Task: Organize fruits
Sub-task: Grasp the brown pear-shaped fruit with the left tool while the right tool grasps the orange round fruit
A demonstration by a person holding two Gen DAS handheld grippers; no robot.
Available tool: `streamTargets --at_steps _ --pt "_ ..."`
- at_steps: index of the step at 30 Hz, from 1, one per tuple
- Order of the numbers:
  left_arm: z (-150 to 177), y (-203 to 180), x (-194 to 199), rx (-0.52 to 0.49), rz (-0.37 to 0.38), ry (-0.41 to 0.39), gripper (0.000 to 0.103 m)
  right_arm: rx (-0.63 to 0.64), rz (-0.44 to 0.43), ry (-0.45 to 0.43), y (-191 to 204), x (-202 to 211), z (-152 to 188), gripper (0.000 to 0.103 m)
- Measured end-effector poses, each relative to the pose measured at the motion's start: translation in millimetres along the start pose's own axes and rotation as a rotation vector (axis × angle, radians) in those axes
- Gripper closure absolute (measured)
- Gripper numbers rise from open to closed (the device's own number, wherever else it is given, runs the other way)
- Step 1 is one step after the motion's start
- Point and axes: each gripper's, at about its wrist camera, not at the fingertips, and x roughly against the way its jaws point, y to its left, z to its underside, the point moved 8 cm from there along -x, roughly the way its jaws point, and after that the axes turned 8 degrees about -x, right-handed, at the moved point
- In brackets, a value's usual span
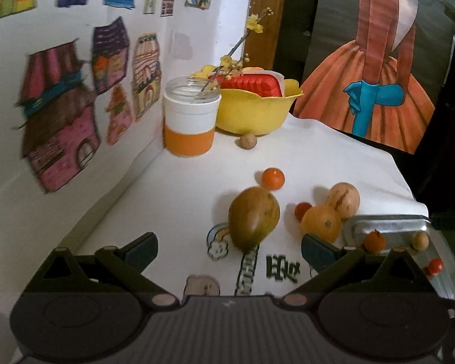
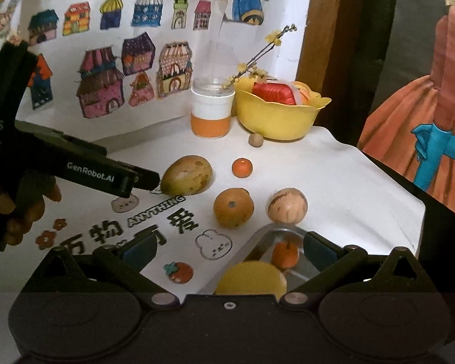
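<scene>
A green-brown mango (image 1: 253, 218) lies on the white cloth just ahead of my left gripper (image 1: 229, 248), which is open with its fingers on either side of the mango's near end. In the right wrist view, the left gripper (image 2: 144, 182) has its tip beside the mango (image 2: 187, 175). An orange fruit (image 2: 233, 207), a pale striped fruit (image 2: 287, 205) and a small orange (image 2: 242, 167) lie loose on the cloth. My right gripper (image 2: 229, 250) is open over the metal tray (image 2: 257, 239), which holds a yellow fruit (image 2: 251, 279) and a small orange (image 2: 285, 254).
A yellow bowl (image 1: 257, 109) with a red item, a white and orange jar (image 1: 191, 118) and a walnut (image 1: 247, 141) stand at the back. A cherry tomato (image 1: 302, 210) lies by the orange fruit. The cloth's edge drops off on the right. A person's hand (image 2: 30, 206) holds the left gripper.
</scene>
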Motion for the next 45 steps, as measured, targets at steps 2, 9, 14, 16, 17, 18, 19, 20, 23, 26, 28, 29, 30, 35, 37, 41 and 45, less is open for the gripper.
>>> streamTargets --at_steps 2,9,14,16,17,18,19,20,23,26,28,29,30,35,37,41,45 --pt "-4.5 -1.0 -8.5 -0.002 0.005 -0.003 0.001 0.004 -0.005 0.008 -1.2 -10.4 -3.7 0.001" --pt "-8.1 -4.2 -33.7 0.008 0.025 0.012 0.001 0.024 -0.023 0.025 0.3 -51.0 -14.3 0.004" --pt "-7.3 2.3 -45.3 0.039 0.022 0.023 0.001 0.072 -0.012 0.044 4.9 -75.1 -15.3 0.012" --pt "-7.5 4.5 -48.7 0.052 0.026 0.026 0.001 0.079 -0.006 0.056 5.9 -83.3 -14.7 0.015" --pt "-7.7 5.1 -50.2 0.057 0.027 0.027 0.001 0.078 -0.005 0.061 6.1 -86.3 -14.6 0.017" --pt "-7.9 5.1 -50.9 0.058 0.029 0.026 0.001 0.072 -0.008 0.064 6.2 -88.5 -14.6 0.017" --pt "-8.2 4.9 -51.4 0.058 0.031 0.024 0.001 0.063 -0.015 0.068 6.0 -90.4 -14.8 0.018" --pt "-8.0 5.3 -51.3 0.057 0.033 0.023 0.001 0.054 -0.020 0.072 6.0 -91.8 -14.9 0.019" --pt "-8.2 3.4 -52.6 0.052 0.042 0.022 0.001 0.041 -0.027 0.081 5.8 -94.6 -14.7 0.022" --pt "-8.5 1.2 -54.0 0.050 0.051 0.019 0.002 0.039 -0.025 0.087 5.4 -97.3 -14.9 0.025" --pt "-8.7 -0.5 -54.9 0.051 0.056 0.017 0.005 0.032 -0.024 0.091 5.0 -98.9 -14.5 0.027" --pt "-8.5 -1.2 -55.3 0.051 0.060 0.017 0.007 0.029 -0.026 0.093 5.1 -100.0 -14.5 0.029" --pt "-8.3 -1.9 -56.0 0.052 0.065 0.016 0.008 0.025 -0.028 0.094 5.5 -101.4 -14.5 0.030" --pt "-7.7 -2.8 -58.4 0.054 0.076 0.014 0.018 0.015 -0.036 0.096 7.9 -106.7 -15.2 0.039" --pt "-7.1 -3.4 -58.9 0.049 0.077 0.013 0.021 0.010 -0.032 0.094 7.6 -108.9 -16.0 0.040" --pt "-7.2 -4.1 -60.2 0.046 0.080 0.011 0.025 0.007 -0.029 0.087 7.7 -110.7 -18.1 0.041" --pt "-7.7 -3.2 -62.6 0.051 0.077 0.009 0.027 0.012 -0.019 0.092 7.9 -112.6 -17.7 0.046"
